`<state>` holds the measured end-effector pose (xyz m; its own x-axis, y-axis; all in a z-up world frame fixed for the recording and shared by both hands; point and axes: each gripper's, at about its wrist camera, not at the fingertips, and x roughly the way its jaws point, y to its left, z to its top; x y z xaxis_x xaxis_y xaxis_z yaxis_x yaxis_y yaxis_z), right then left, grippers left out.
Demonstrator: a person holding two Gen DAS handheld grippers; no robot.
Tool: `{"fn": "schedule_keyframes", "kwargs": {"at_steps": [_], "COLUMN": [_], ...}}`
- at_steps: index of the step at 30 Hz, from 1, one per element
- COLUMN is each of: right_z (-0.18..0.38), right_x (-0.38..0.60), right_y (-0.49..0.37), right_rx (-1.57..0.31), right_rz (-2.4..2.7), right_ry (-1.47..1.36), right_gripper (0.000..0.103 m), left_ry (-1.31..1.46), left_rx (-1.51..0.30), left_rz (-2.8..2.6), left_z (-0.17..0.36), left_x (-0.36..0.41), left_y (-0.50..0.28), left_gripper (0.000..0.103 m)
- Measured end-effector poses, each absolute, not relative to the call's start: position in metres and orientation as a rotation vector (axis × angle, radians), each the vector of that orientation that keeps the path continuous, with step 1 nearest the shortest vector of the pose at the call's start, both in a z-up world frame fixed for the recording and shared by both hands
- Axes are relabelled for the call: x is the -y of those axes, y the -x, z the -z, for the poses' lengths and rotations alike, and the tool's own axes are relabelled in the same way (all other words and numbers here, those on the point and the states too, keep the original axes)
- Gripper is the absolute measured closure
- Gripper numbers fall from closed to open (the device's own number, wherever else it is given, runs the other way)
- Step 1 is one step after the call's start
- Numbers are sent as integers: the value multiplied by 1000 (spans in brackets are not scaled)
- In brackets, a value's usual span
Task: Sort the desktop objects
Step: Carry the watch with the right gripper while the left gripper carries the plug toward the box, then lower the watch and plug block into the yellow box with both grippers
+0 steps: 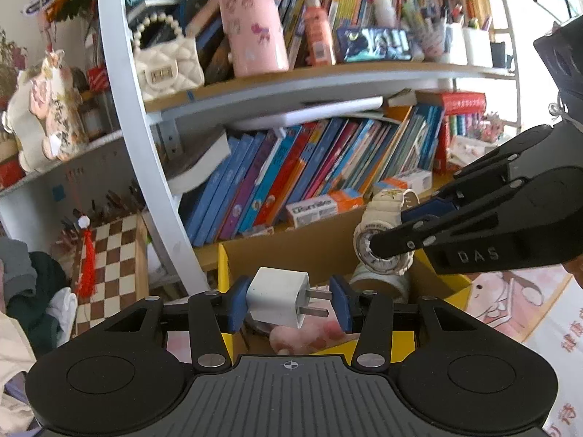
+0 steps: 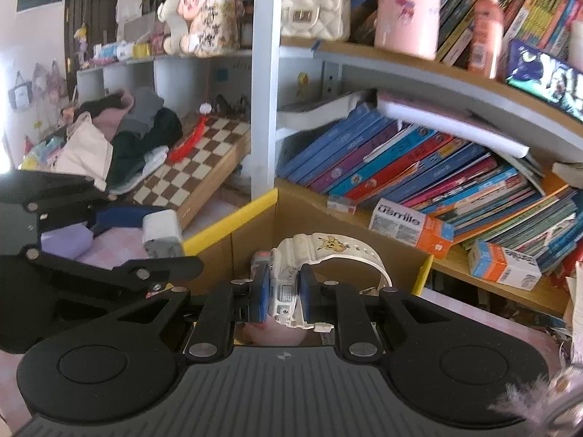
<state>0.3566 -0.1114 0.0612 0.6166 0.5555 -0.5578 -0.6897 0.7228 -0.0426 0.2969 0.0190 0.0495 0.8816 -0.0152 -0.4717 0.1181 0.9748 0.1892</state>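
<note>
A: Nearest the left camera, the left gripper (image 1: 288,303) clamps a white plug (image 1: 278,296) by body and prongs, above the box (image 1: 291,251).

B: Light, hard, slick plastic, I'd judge. A grip on the flat sides would be safer than on the prongs.

A: The right gripper (image 2: 285,291) pinches the watch (image 2: 291,280) by its case, also over the box.

B: Stiff case, floppy strap. The case is the right hold; the glass looks the fragile part.
</note>
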Motion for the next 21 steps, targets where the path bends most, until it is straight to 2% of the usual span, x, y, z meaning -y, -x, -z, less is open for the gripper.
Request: {"fn": "schedule_keyframes", "kwargs": {"at_steps": [21], "right_z": [-10], "right_x": [92], "right_y": [-394], "right_rx": [-686], "right_rz": [-782], "right_ry": [334], "right_gripper": [86], "left_ry": [-211], "left_rx": [-655], "left_rz": [50], "left_z": [-1], "left_x": [-36], "left_y": [-352], "left_gripper": [57]}}
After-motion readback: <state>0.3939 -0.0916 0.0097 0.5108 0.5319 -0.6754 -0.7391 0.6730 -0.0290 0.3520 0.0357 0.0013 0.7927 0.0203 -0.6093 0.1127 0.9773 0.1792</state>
